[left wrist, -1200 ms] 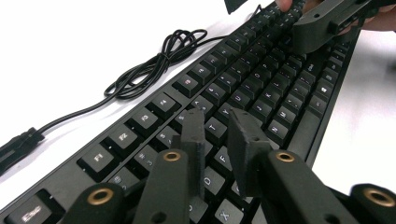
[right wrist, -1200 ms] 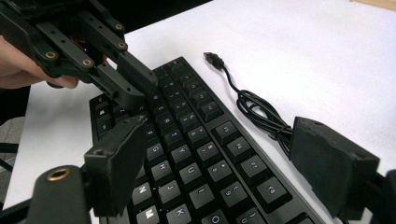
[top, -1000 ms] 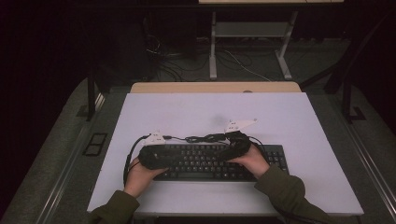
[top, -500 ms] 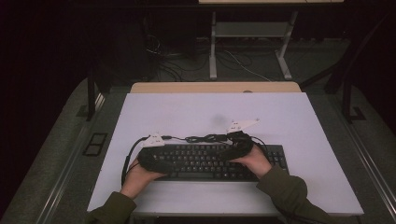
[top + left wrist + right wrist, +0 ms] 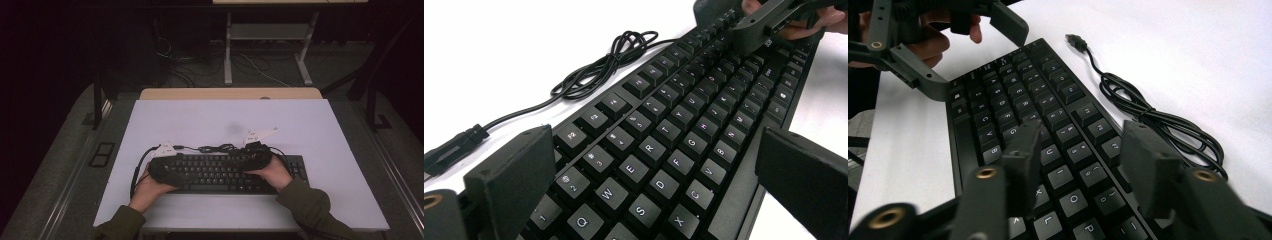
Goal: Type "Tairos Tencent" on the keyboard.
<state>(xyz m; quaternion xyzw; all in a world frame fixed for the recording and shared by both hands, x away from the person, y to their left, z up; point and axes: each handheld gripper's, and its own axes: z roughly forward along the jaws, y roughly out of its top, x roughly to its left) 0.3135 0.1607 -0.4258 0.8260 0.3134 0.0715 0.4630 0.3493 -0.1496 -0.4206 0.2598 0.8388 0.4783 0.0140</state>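
The keyboard lies low on the tabletop, centre of the frame. Its coiled cable sits just behind it. The left gripper hovers over its left end, the right gripper over its right half.

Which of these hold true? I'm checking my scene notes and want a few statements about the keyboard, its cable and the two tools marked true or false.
1. The black full-size computer keyboard lies flat on the white table top. True.
2. Its thin black cable is plugged into a laptop. False: the plug lies loose on the table.
3. The left tool has its jaws wide apart, over the keys. True.
4. The right tool grips the cable. False: its jaws hang above the keys with nothing between them.
5. The cable lies bunched beyond the keyboard's far edge. True.
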